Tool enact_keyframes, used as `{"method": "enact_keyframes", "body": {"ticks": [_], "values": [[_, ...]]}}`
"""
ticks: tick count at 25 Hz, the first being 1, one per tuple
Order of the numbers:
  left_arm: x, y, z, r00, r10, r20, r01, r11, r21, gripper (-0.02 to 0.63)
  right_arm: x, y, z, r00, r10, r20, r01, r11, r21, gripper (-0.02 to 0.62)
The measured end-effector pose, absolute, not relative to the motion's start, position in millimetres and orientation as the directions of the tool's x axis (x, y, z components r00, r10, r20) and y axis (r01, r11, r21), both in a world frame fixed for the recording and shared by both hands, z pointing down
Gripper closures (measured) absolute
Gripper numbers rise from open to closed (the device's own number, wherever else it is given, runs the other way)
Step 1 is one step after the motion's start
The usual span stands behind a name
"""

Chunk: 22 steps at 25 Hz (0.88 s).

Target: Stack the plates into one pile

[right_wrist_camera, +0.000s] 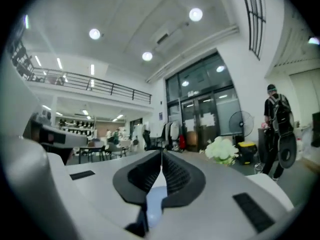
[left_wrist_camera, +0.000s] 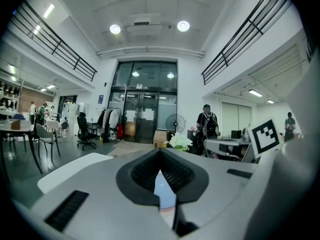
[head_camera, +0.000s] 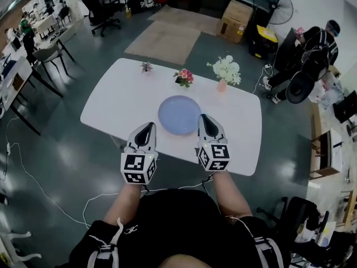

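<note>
One pale blue plate [head_camera: 179, 114], or a pile of them seen from above, lies in the middle of the white table [head_camera: 122, 102]. Both grippers hover side by side over the table's near edge, pointing level toward the room. My left gripper [head_camera: 148, 126] is just left of the plate and my right gripper [head_camera: 205, 118] overlaps its near right rim. Each has its jaws meeting at the tips with nothing held. In the left gripper view the gripper [left_wrist_camera: 160, 154] shows a sliver of blue plate [left_wrist_camera: 165, 191] below its jaws. The right gripper [right_wrist_camera: 161, 155] shows the same sliver of plate [right_wrist_camera: 155, 199].
At the table's far edge stand a vase of white flowers [head_camera: 225, 71], a pink bouquet [head_camera: 184, 77] and a small plant [head_camera: 146, 67]. A person [head_camera: 312, 49] stands at the right by a fan [head_camera: 273, 4]. Chairs and desks are at the left; cables lie on the floor.
</note>
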State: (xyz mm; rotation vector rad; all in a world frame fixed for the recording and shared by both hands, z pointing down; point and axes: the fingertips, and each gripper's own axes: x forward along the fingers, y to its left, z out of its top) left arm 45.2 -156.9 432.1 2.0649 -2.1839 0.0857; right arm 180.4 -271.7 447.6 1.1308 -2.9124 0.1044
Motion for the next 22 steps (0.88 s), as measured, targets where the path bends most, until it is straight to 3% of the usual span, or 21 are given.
{"method": "enact_keyframes", "body": {"ticks": [4, 8, 22], "values": [[86, -178, 424, 0.032, -0.992, 0.123, -0.998, -0.026, 0.049, 0.594, 245, -265, 404, -0.62, -0.781, -0.078, -0.782, 0.623, -0.026, 0.58], [122, -191, 424, 0.104, -0.987, 0.121, -0.994, -0.098, 0.049, 0.594, 293, -263, 410, -0.522, -0.85, -0.066, -0.853, 0.523, 0.01, 0.581], [170, -189, 432, 0.164, -0.978, 0.126, -0.986, -0.157, 0.062, 0.594, 333, -248, 420, -0.505, -0.862, -0.042, -0.863, 0.505, 0.008, 0.583]]}}
